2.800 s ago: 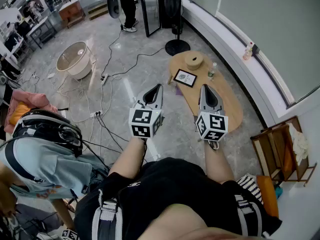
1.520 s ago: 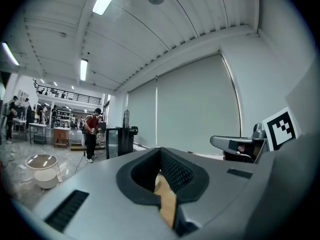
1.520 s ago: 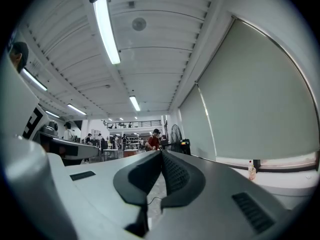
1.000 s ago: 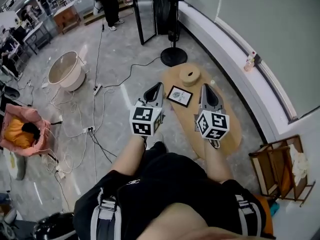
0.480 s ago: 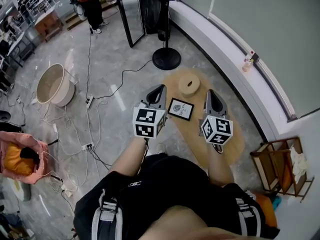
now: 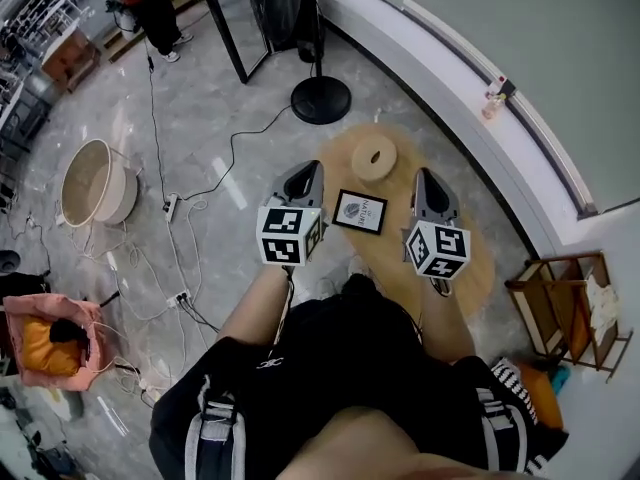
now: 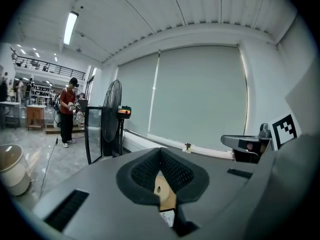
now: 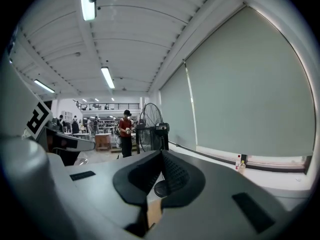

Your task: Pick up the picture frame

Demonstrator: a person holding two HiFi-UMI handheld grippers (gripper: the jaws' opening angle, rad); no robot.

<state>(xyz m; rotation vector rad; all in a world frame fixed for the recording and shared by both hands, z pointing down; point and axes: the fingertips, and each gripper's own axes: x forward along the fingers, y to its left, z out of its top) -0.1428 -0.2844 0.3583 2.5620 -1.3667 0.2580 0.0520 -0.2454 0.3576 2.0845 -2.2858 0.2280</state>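
One frame (image 6: 360, 211), one wooden ring (image 6: 376, 157), one oval table (image 6: 470, 268) and two grippers. The frame lies flat on the table, close to the table's floor-side edge, and in the head view it sits between the two gripper tips. The ring lies beyond it, apart from it.

The left gripper (image 6: 311, 170) has its jaws pressed together with nothing pinched — in the left gripper view (image 7: 161, 156) only a slit of table wood and a corner of the frame shows past the closed pads. The right gripper (image 6: 428, 177) is closed the same way and holds nothing; its own view (image 8: 161, 159) shows the pads meeting. Neither touches the frame.

Bare table top lies to the frame's right and on the near side toward the person. A white sill (image 6: 440, 43) with one bottle (image 6: 492, 103) runs along the table's far side. One fan base (image 6: 321, 99) stands just past the table's end — cables (image 6: 180, 238) trail over the floor to the left, one tub (image 6: 88, 183) further off. One wooden rack (image 6: 560, 313) stands near the table's right end.
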